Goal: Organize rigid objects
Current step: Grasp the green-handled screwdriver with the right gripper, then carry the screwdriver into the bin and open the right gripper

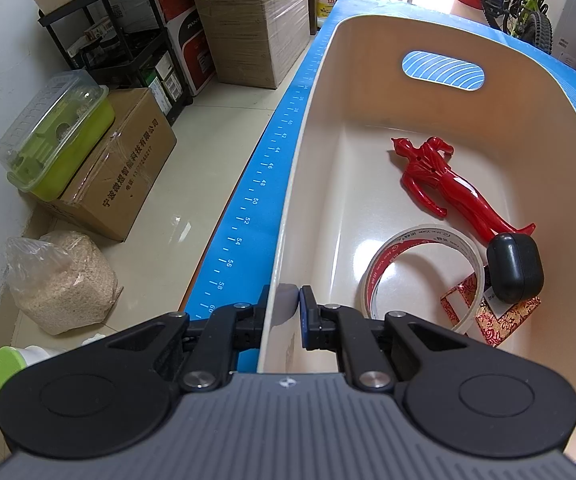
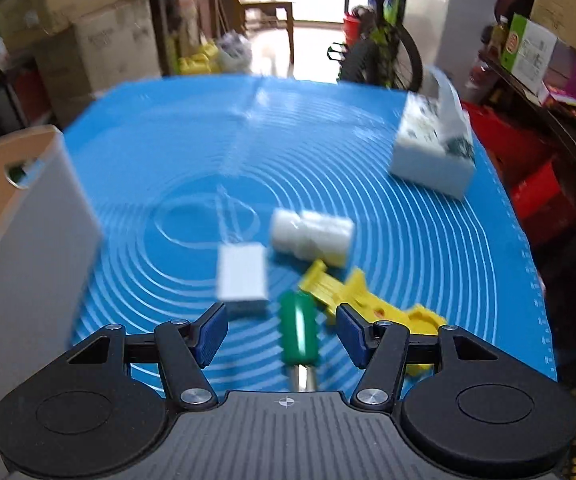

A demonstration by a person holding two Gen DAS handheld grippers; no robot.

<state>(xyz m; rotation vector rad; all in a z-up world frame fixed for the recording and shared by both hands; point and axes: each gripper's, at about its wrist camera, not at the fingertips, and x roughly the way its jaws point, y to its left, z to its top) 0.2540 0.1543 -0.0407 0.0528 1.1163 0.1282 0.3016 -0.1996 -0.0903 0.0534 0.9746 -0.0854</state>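
Observation:
My left gripper (image 1: 283, 308) is shut on the near rim of a cream plastic bin (image 1: 368, 32). Inside the bin lie a red toy figure (image 1: 444, 178), a roll of tape (image 1: 420, 276), a black earbud case (image 1: 514, 268) and a red patterned card (image 1: 492, 320). In the blurred right wrist view, my right gripper (image 2: 281, 330) is open above the blue mat (image 2: 288, 140). A screwdriver with a green handle (image 2: 298, 330) lies between its fingers, untouched. A white adapter (image 2: 241, 278), a white ribbed bottle (image 2: 312, 238) and a yellow toy (image 2: 368, 300) lie just beyond. The bin's outer wall (image 2: 27, 240) stands at left.
A tissue box (image 2: 434, 148) sits at the mat's far right. Off the table's left edge are cardboard boxes (image 1: 123, 168), a green lidded container (image 1: 55, 136), a bag of grain (image 1: 63, 280) and a black rack (image 1: 127, 40). A bicycle (image 2: 380, 40) stands behind the table.

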